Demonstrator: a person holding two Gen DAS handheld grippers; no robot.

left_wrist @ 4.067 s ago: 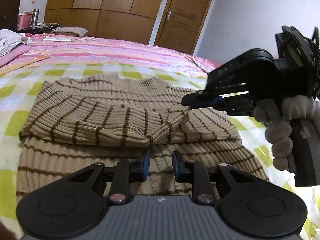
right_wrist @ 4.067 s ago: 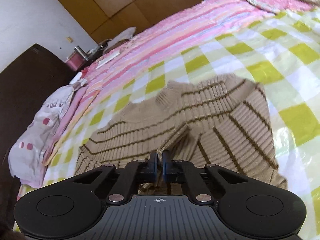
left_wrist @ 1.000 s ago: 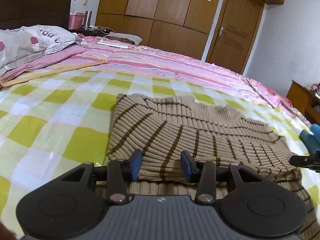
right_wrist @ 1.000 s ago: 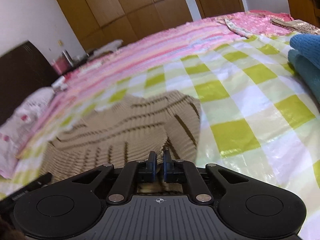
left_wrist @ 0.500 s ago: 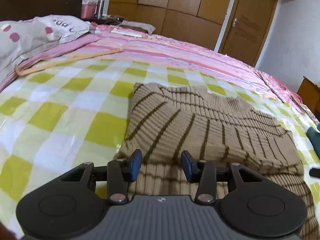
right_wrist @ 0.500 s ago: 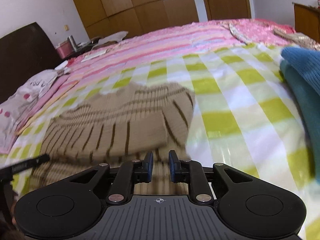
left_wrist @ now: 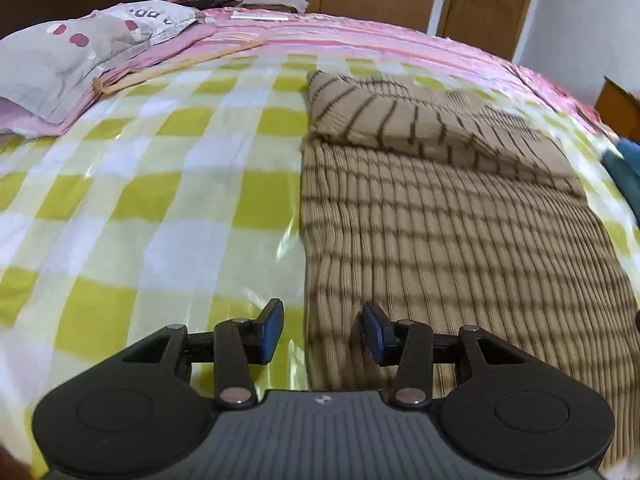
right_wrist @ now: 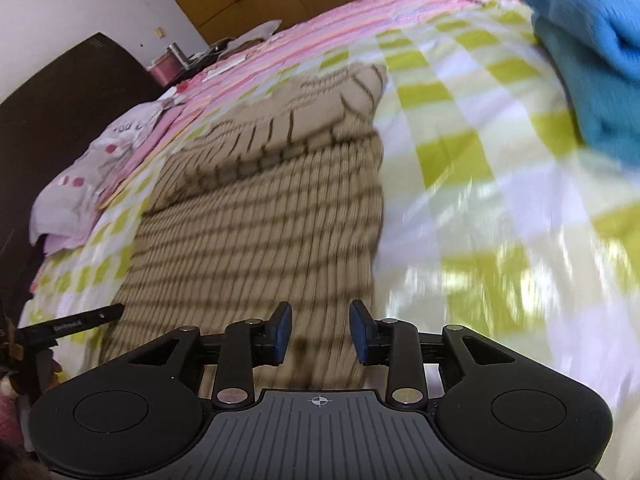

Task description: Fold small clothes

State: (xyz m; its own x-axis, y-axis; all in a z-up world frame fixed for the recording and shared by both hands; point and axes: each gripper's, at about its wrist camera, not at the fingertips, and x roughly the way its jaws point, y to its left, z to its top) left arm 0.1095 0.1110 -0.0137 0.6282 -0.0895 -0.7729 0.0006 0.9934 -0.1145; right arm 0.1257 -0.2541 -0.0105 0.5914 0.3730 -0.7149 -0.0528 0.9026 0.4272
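A tan ribbed sweater with brown stripes (left_wrist: pixel 440 216) lies flat on the checked bedspread, its sleeves folded across the chest at the far end. It also shows in the right wrist view (right_wrist: pixel 260 216). My left gripper (left_wrist: pixel 322 334) is open and empty, over the sweater's near left edge at the hem. My right gripper (right_wrist: pixel 320 332) is open and empty, over the sweater's near right edge. The left gripper's tip (right_wrist: pixel 76 324) pokes in at the left of the right wrist view.
A yellow-and-white checked bedspread (left_wrist: pixel 160 200) covers the bed. A grey pillow (left_wrist: pixel 68 56) lies at the far left. Folded blue clothes (right_wrist: pixel 596 60) sit to the right of the sweater. A dark headboard (right_wrist: pixel 60 104) and wooden wardrobe stand behind.
Both grippers have pulled back from the folded sleeves to the sweater's hem end. The right gripper, shut on a sleeve a second ago, has let go and opened wide. The left stayed open.
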